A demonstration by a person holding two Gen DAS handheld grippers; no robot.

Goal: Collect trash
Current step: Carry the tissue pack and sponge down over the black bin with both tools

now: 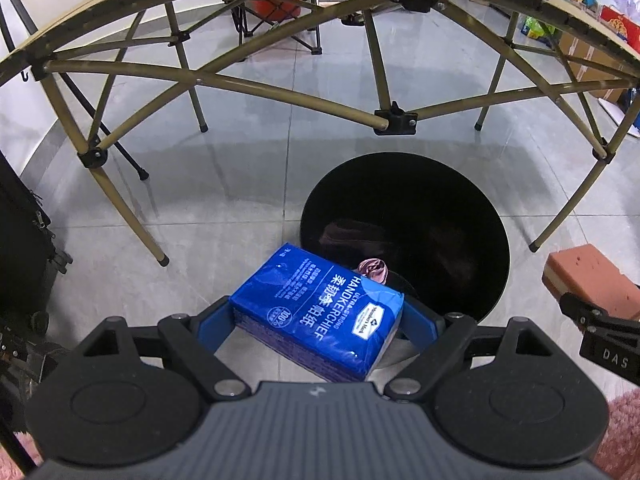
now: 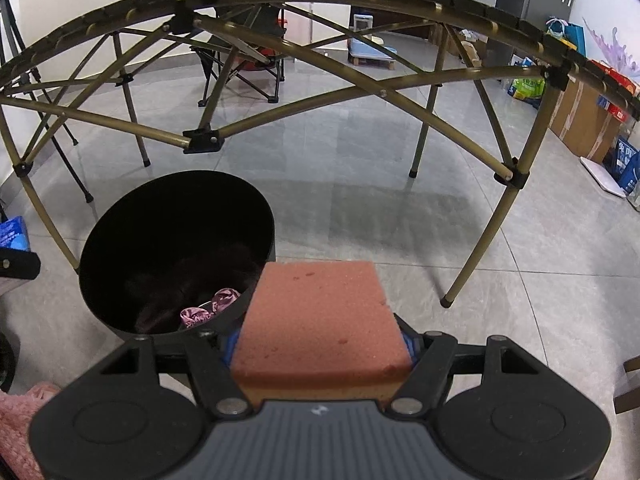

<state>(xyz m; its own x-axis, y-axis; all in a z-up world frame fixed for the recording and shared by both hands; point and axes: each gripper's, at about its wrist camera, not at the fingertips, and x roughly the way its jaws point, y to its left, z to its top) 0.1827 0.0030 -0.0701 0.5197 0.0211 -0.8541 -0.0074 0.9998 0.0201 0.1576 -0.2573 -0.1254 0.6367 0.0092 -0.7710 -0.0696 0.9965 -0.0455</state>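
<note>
The left claw (image 1: pixel 320 320), clamped on a blue handkerchief pack (image 1: pixel 316 312), overlaps the black bin's rim (image 1: pixel 400 156). The right claw (image 2: pixel 320 344), clamped on a sponge (image 2: pixel 320 320), is beside that rim, open floor (image 2: pixel 400 208) beyond.

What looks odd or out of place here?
The tissue pack in the left gripper looks full and sealed, odd for trash. It sits skewed between the pads, over the bin rim. Nothing looks spilled or broken.

Tissue pack (image 1: pixel 320 312) blue, white print. Sponge (image 2: pixel 320 320) terracotta pink over yellow base. Bin (image 2: pixel 176 252) black (pink crumpled wrapper (image 2: pixel 212 306) inside). Floor (image 2: pixel 360 160) grey tile.
</note>
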